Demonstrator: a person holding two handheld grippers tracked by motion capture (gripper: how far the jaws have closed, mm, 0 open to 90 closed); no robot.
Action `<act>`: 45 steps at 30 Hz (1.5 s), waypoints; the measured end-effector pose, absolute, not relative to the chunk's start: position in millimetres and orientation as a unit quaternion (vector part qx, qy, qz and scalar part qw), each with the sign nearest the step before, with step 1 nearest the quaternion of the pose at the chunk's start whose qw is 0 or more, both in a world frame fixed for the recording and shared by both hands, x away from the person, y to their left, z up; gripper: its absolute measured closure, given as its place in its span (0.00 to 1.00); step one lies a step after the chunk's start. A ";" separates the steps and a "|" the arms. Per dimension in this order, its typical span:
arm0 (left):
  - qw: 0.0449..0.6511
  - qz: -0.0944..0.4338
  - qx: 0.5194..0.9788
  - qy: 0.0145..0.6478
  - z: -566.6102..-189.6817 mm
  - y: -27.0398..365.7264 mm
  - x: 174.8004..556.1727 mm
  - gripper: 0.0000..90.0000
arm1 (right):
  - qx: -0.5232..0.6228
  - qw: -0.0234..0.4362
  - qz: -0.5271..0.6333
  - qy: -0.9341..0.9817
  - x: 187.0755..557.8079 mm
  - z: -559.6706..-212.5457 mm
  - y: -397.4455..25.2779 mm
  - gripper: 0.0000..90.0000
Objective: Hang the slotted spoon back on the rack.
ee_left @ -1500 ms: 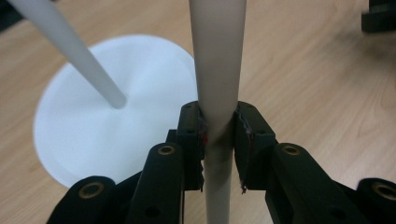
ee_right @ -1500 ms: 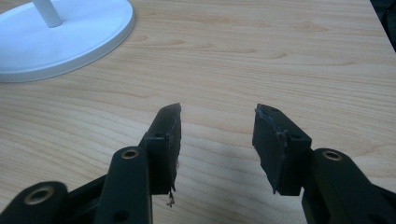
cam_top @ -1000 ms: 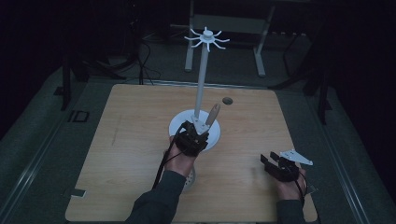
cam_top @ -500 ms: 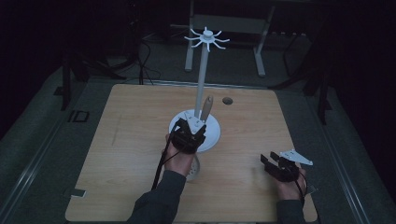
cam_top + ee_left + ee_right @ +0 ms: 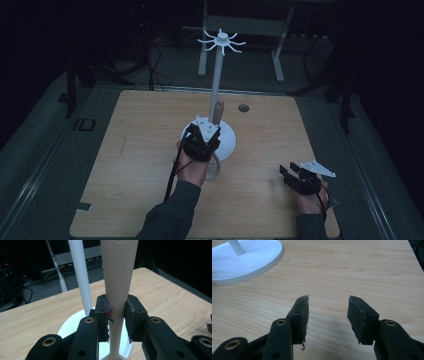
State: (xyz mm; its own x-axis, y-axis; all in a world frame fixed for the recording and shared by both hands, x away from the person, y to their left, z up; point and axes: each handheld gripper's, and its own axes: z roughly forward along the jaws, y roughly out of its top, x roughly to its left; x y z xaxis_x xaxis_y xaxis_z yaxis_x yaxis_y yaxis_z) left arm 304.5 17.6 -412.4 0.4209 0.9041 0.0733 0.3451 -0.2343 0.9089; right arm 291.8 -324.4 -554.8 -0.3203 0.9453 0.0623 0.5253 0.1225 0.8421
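Observation:
My left gripper [image 5: 204, 137] is shut on the tapered handle of a beige utensil [image 5: 220, 110], holding it nearly upright next to the white pole [image 5: 216, 85] of a hook stand. The utensil's perforated round head [image 5: 214, 169] hangs below the hand. In the left gripper view the handle [image 5: 118, 272] is clamped between both pads, with the pole [image 5: 79, 277] just behind on the left. The stand's ring of hooks [image 5: 221, 41] is high above the handle's tip. My right gripper [image 5: 292, 172] rests open near the table's front right, nothing between its jaws [image 5: 328, 307].
The stand's round white base [image 5: 227, 142] sits mid-table and appears at the top left of the right gripper view [image 5: 244, 262]. The wooden table [image 5: 140, 150] has a small dark hole [image 5: 243, 107] behind the stand. Dark floor and metal frames surround it.
The left gripper has raised the utensil and turned its handle from a rightward tilt to nearly upright, closer to the pole. The right gripper has stayed put.

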 end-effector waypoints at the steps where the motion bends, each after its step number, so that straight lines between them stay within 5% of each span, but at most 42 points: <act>1: 0.442 0.318 0.717 0.435 -411.5 17.4 304.4 0.82 | 0.521 0.260 0.407 0.703 291.7 -554.8 -324.3 0.57; 45: 0.457 0.403 0.651 0.452 -355.5 7.1 310.4 0.82 | 0.527 0.264 0.409 0.697 290.8 -554.4 -326.2 0.56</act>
State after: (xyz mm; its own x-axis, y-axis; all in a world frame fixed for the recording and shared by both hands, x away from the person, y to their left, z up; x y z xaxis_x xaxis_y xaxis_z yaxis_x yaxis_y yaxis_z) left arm 310.4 7.1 -355.5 0.2653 0.9577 0.1116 0.2204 -0.1729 0.9600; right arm 290.8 -326.2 -554.4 -0.3059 0.9501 0.0619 0.5182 0.1116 0.8479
